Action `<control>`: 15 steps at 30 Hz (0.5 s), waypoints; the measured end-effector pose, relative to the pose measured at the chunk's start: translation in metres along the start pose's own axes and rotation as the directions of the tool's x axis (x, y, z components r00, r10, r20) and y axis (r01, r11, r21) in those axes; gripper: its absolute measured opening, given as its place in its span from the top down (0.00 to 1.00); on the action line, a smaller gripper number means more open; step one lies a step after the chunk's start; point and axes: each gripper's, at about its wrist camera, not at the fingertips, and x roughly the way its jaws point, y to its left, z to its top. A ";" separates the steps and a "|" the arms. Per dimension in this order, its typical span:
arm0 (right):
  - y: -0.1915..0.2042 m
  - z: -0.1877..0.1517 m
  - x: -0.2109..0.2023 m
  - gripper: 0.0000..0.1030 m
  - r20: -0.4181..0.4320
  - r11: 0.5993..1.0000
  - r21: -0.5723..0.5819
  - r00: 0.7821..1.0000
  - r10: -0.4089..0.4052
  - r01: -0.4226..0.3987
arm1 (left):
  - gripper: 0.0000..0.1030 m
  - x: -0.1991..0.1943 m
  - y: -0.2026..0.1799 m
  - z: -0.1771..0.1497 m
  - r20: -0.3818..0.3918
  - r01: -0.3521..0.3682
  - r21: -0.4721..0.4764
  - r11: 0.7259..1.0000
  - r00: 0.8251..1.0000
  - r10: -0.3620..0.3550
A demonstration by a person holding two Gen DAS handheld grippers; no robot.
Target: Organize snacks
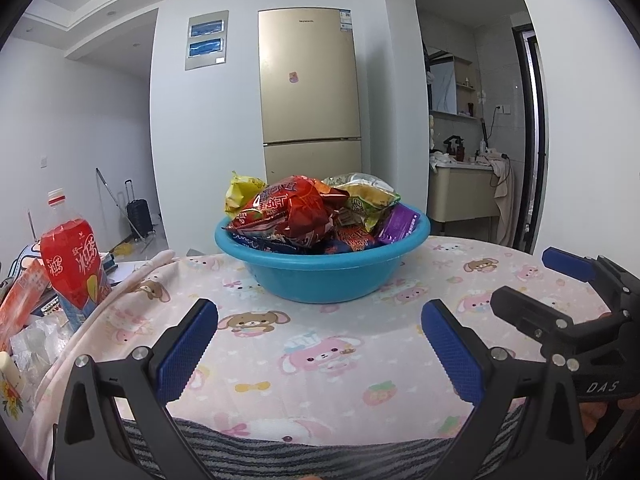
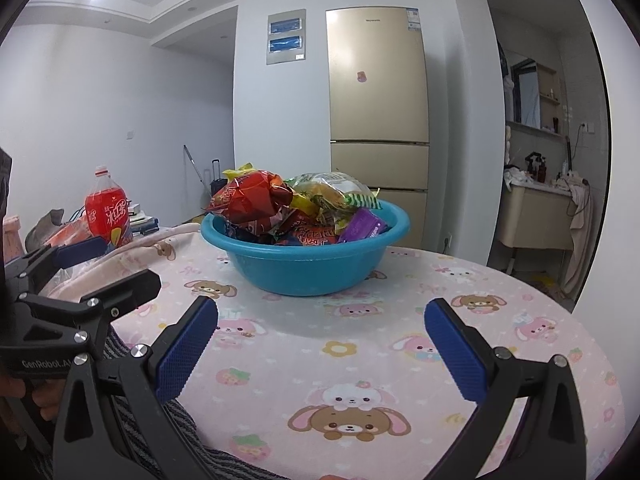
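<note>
Left gripper (image 1: 319, 330) and right gripper (image 2: 321, 328): jaws spread apart, holding nothing, over the near edge of the tablecloth (image 2: 360, 360). Farther on, mid-table: blue basin (image 1: 320, 276) heaped with snack packets (image 1: 296, 208). Far left: red drink bottle (image 1: 72, 256).

snack packets (image 1: 304, 208) heaped in blue basin (image 1: 320, 276).

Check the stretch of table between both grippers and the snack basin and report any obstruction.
Nothing visible blocks either. Only bare cartoon tablecloth lies between the open left gripper, the open right gripper and the blue basin of snack packets.
</note>
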 end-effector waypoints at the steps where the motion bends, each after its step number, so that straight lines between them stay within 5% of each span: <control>1: 0.000 0.000 0.000 0.00 -0.002 1.000 0.001 1.000 0.001 -0.001 | 0.00 0.001 0.000 0.000 -0.003 -0.003 0.002 1.000 1.000 0.003; 15: 0.003 0.000 0.001 0.00 -0.007 1.000 -0.013 1.000 0.006 -0.007 | 0.00 -0.004 -0.001 -0.002 0.008 -0.023 -0.002 1.000 1.000 0.023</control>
